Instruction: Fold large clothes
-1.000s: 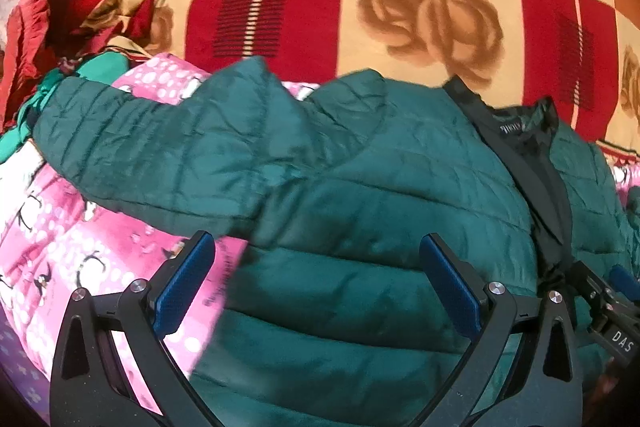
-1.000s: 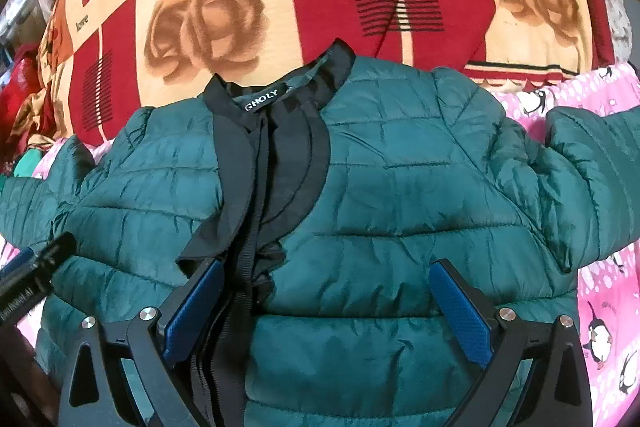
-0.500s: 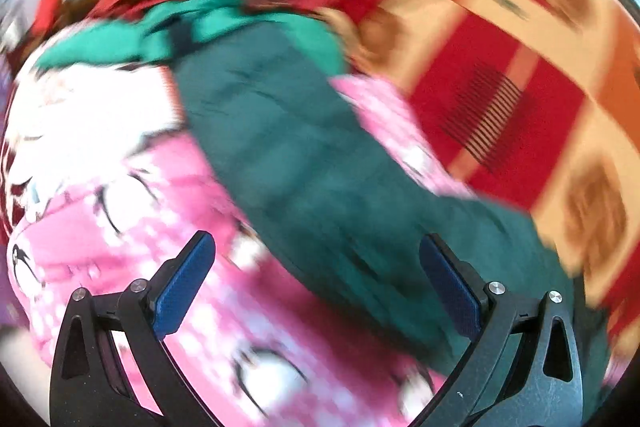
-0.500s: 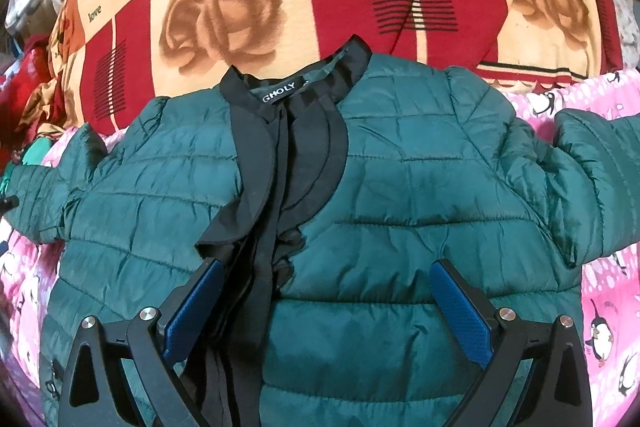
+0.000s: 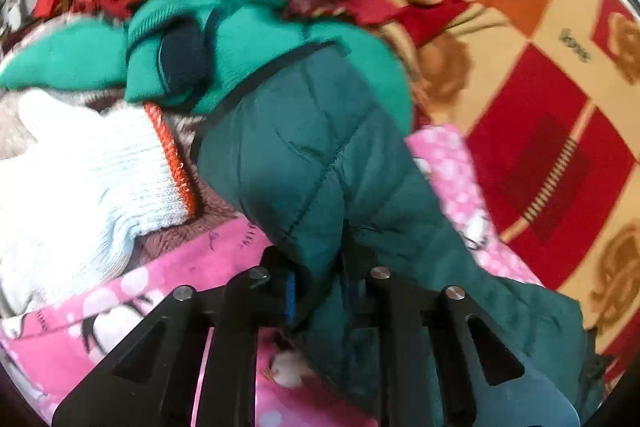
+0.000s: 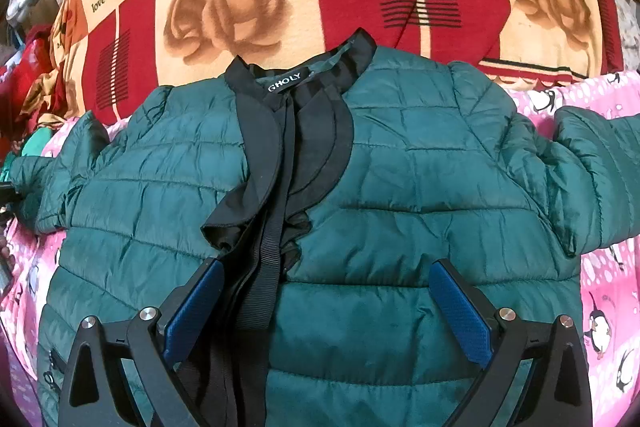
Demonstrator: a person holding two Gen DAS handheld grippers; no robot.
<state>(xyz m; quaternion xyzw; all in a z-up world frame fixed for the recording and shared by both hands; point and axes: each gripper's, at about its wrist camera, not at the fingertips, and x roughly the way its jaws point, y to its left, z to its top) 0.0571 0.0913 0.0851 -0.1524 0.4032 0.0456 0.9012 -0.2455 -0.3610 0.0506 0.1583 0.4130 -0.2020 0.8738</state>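
Since the earlier frame the left gripper (image 5: 318, 293) had swung off the jacket (image 6: 400, 195) body out to its sleeve (image 5: 320, 163), and its fingers had clamped tight on the sleeve fabric. The right gripper (image 6: 324, 311) hung over the jacket front, fingers spread wide, holding nothing. Jacket lay flat, front up, on the pink blanket (image 6: 608, 307) on the bed. Puffy, light, slick quilted shell; likely to slide, so grip at seams or cuff.

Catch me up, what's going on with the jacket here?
A person is folding a green quilted jacket spread front-up on a pink penguin blanket. The left gripper has shut on the jacket's sleeve. The right gripper hovers open over the jacket's front, holding nothing.
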